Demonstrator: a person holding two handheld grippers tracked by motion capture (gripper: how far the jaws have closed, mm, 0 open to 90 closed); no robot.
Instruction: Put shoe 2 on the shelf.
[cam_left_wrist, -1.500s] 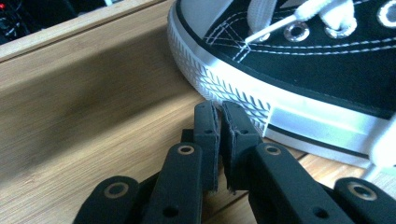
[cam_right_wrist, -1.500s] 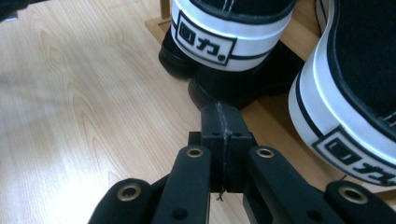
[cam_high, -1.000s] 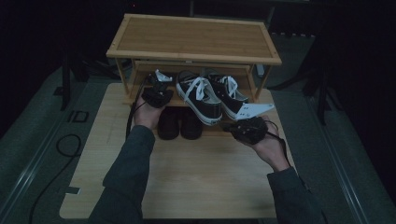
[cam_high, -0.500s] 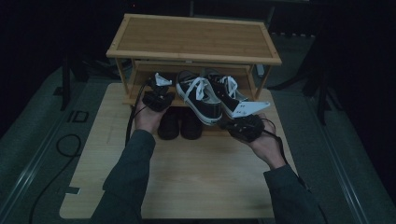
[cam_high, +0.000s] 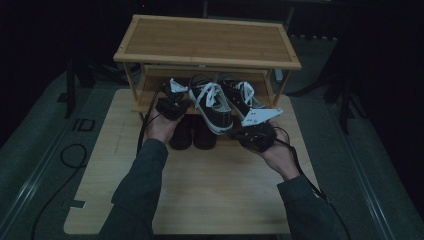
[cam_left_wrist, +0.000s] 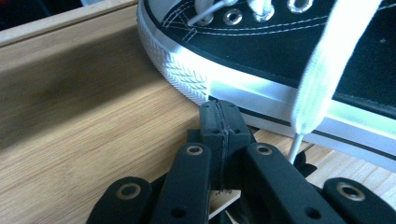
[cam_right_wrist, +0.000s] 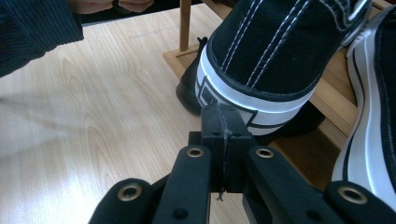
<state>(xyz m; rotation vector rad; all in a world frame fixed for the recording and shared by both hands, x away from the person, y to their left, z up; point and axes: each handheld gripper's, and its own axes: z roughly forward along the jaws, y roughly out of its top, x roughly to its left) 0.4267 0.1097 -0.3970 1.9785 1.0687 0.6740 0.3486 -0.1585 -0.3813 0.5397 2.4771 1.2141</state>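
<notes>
Two black canvas sneakers with white soles and laces lie on the lower shelf of a wooden shoe rack (cam_high: 207, 60). The left sneaker (cam_high: 212, 105) juts over the shelf's front edge. My left gripper (cam_high: 183, 100) is shut and empty, and its tips (cam_left_wrist: 219, 116) touch the ribbed white sole of that sneaker (cam_left_wrist: 280, 51) near the toe. My right gripper (cam_high: 236, 131) is also shut and empty, with its tips (cam_right_wrist: 223, 122) against the white heel band of the sneaker (cam_right_wrist: 275, 56). The right sneaker (cam_high: 242, 95) lies beside it, also seen as the right sneaker (cam_right_wrist: 369, 116).
A pair of dark shoes (cam_high: 192, 132) stands on the light wooden table (cam_high: 200, 190) under the lower shelf, also seen as a dark shoe (cam_right_wrist: 189, 95). A loose white lace (cam_left_wrist: 317, 74) hangs in front of my left gripper. Cables trail from both grippers. The person's left sleeve (cam_right_wrist: 37, 28) lies across the table.
My right gripper has moved left and slightly up to the sneaker's heel. My left gripper has edged right toward the sneaker's other end. The sneakers have not visibly moved.
</notes>
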